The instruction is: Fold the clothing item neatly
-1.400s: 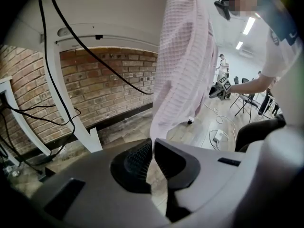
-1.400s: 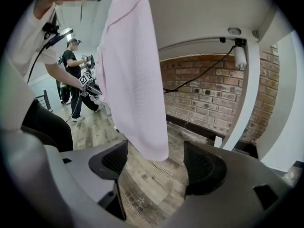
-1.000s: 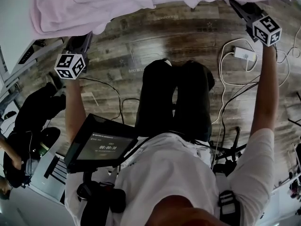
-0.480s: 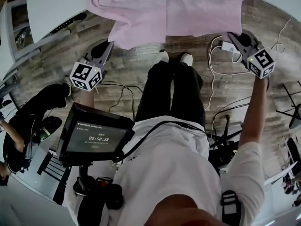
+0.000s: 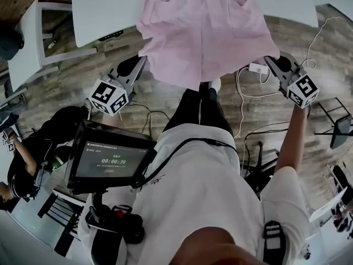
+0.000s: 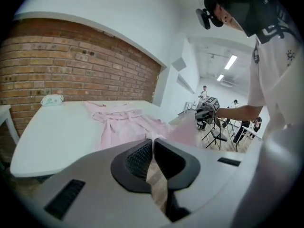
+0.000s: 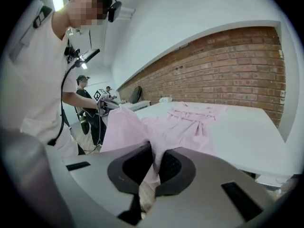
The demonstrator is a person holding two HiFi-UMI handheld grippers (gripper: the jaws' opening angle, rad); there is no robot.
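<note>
White table (image 5: 99,10) beside the brick wall (image 6: 71,65) is bearing the top half of the pink garment (image 5: 204,32), its hem hanging off the near edge, left gripper (image 5: 142,61) and right gripper (image 5: 269,61) each clamping a hem corner.

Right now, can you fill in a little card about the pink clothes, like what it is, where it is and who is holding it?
Item: pink garment
Where: far part lies on the white table, near part held out past the table edge, above the wooden floor
Left gripper: jaws shut on one near corner of the cloth
Right gripper: jaws shut on the other near corner
Fold: not yet made
</note>
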